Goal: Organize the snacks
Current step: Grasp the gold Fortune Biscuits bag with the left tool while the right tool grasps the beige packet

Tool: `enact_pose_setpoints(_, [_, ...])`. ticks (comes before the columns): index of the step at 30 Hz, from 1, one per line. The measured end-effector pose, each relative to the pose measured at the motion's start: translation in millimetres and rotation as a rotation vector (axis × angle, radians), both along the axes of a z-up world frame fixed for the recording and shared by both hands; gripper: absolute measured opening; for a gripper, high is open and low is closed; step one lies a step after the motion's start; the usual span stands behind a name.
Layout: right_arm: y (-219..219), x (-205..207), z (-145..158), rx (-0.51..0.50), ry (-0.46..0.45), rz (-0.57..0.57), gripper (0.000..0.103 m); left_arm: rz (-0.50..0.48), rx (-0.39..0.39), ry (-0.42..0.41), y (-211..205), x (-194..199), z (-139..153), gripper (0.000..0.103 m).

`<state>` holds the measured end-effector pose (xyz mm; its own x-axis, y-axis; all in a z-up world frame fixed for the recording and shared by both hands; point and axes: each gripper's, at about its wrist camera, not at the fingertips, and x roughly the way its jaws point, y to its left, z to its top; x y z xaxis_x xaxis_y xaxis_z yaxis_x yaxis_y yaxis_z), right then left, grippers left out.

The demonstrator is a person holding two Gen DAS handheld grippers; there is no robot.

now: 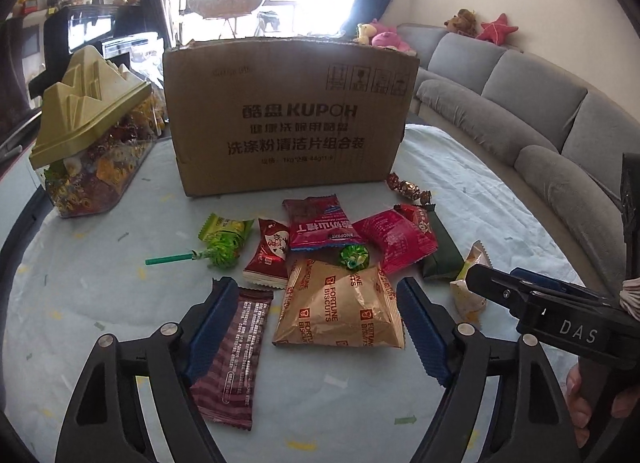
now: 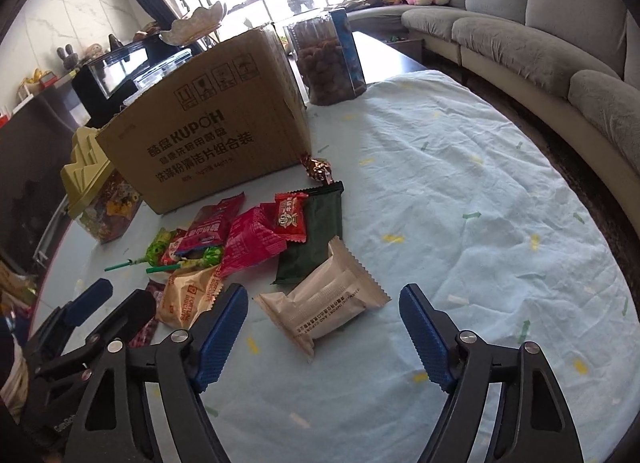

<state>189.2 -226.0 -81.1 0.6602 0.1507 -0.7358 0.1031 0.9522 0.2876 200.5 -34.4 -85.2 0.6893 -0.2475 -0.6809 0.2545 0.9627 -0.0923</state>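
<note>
Both tongs hang spread wide, gripping nothing: left tongs (image 1: 316, 299) straddle the Fortune Biscuits pack (image 1: 340, 307) in front of the cardboard box (image 1: 288, 115), right tongs (image 2: 324, 303) face the beige pack (image 2: 324, 303). Risk: slick wrappers overlap on the tabletop (image 2: 460, 191), so a pinch may drag neighbours or crush biscuits.

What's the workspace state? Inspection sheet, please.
Surface: table under a pale blue cloth, wrinkled.
Job's things: snack packets piled before the cardboard box; Fortune Biscuits bag, maroon bar, cream packet, dark green packet.
Clutter: candy jar with mountain-shaped lid; clear snack tub.
Grippers: left gripper and right gripper both have open jaws, holding nothing.
Cables: nothing seen.
Surroundings: grey sofa, plush toys, window.
</note>
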Motion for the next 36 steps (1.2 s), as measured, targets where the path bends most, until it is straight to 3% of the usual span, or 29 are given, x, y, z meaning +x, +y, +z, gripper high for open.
enact_pose_setpoints(14, [0.8,13.9,-12.4,0.014,0.021,0.019,0.064,-0.038,-0.052,0.099,-4.4,19.2,-21.8,0.063])
enact_pose_setpoints(32, [6.9,18.5,-16.7,-0.058,0.089,0.036,0.063,-0.023,-0.083,0.143,-4.7,18.7,-26.8,0.066])
enact_pose_setpoints(34, [5.0,19.3,-17.4,-0.050,0.081,0.032,0.059,-0.027,-0.087,0.144,-5.3,18.9,-27.1,0.066])
enact_pose_setpoints(36, [6.3,19.9,-17.5,-0.071,0.084,0.040,0.047,-0.029,-0.101,0.153,-5.1,20.7,-28.0,0.066])
